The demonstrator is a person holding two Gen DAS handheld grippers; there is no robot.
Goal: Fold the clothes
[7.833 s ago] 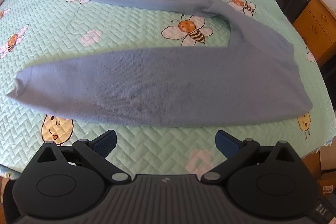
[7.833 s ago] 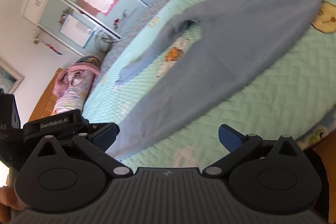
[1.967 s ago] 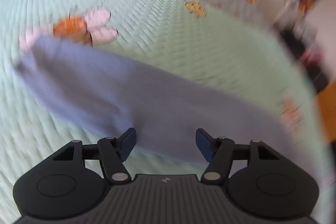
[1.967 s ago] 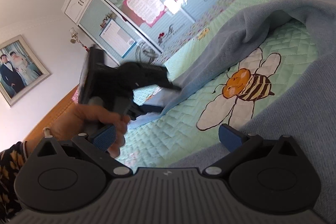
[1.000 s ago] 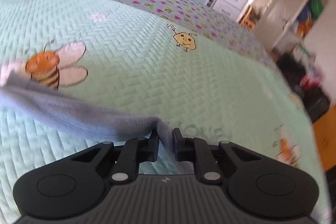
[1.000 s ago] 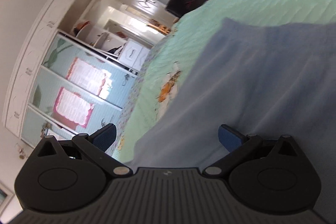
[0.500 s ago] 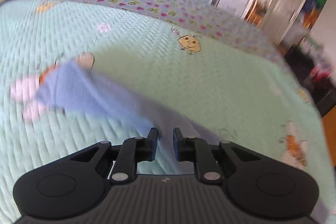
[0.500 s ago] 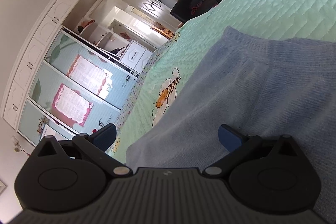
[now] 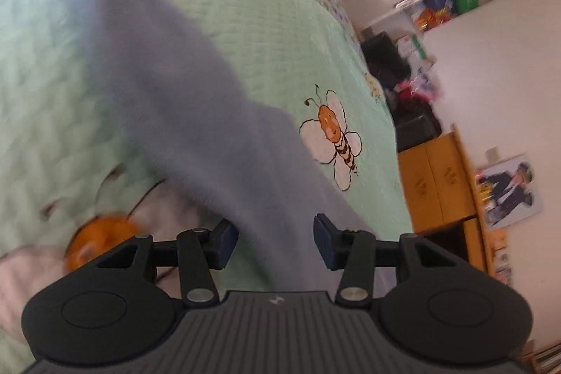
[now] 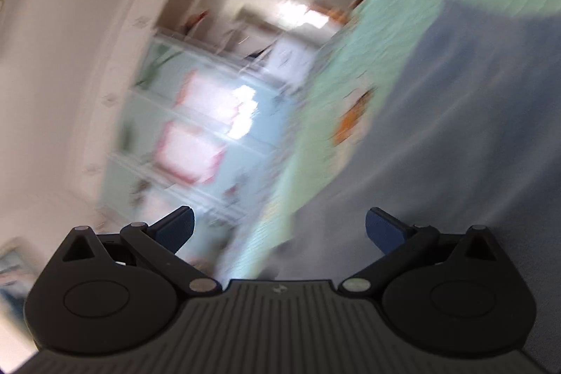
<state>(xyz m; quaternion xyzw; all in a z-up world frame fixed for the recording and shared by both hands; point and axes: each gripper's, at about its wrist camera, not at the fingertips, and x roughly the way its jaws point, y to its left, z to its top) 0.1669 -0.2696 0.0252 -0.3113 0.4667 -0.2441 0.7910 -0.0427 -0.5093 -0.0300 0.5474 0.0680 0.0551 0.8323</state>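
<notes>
**Left tongs let go of the trousers; both cameras swing**

Half a second ago the left gripper (image 9: 276,242) had its jaws nearly together over the blue cloth; now they stand apart at a middling gap, with the trousers (image 9: 196,100) running between and past them but pinched by neither pad. Its view has rolled too, so that the bed now slopes away up and to the left, and the room stands on its side at the right.

Much is hard to read. The near left of the left wrist view is smeared by motion: an orange blot (image 9: 101,233) on pale shapes is probably a printed bee, but its outline is lost. The trousers' far end fades into blur at the top left, and their near end is hidden behind the gripper body. One bee print (image 9: 333,135) at the right of the cloth is sharp. Beyond the quilt (image 9: 245,9) lie a yellow cabinet (image 9: 438,181), dark bags and open shelving, all tilted.

The right wrist view is blurred throughout. The right gripper (image 10: 278,228) has its jaws spread wide, nothing between them, and is turned half away from the bed: pale cupboard doors (image 10: 196,135) with pink sheets fill the middle, while quilt and trousers occupy the right side. The cloth's far edge is cut square against the green; its near part passes under the right-hand finger (image 10: 384,230), and whether it touches cannot be told.

No hand or sleeve shows in either view.
</notes>
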